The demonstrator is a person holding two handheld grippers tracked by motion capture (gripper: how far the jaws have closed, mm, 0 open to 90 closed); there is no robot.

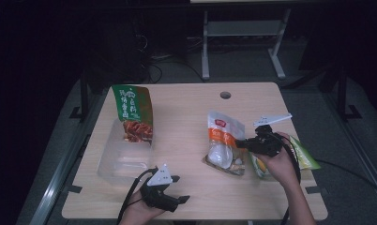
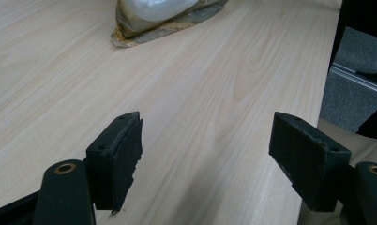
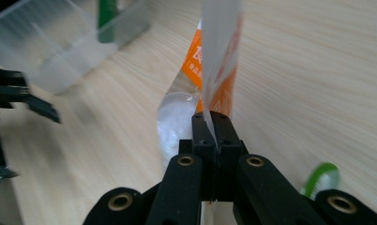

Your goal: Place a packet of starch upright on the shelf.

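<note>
At about nine o'clock on the table [image 1: 186,197] sits the clear plastic bin [image 1: 123,157], with a green snack bag [image 1: 134,112] standing in its far end. At seven o'clock my left claw [image 1: 177,187] rests near the table's front edge, its jaws spread wide with nothing but bare wood between them.

Just right of centre, around three o'clock from the bin, lies the orange-and-white pouch [image 1: 224,145]. My right claw [image 1: 240,143] is clamped tight on the pouch's side edge; in the right gripper view the thin film [image 3: 214,70] rises straight out from between my closed pads. Beyond my right hand, at four o'clock, a green-and-yellow packet [image 1: 301,154] lies flat.

I judge this is the pick-up step: the pouch is gripped and beginning to lift. Next I likely need to carry it toward nine o'clock, over the bin, holding firmly so the slippery film does not slide out.
</note>
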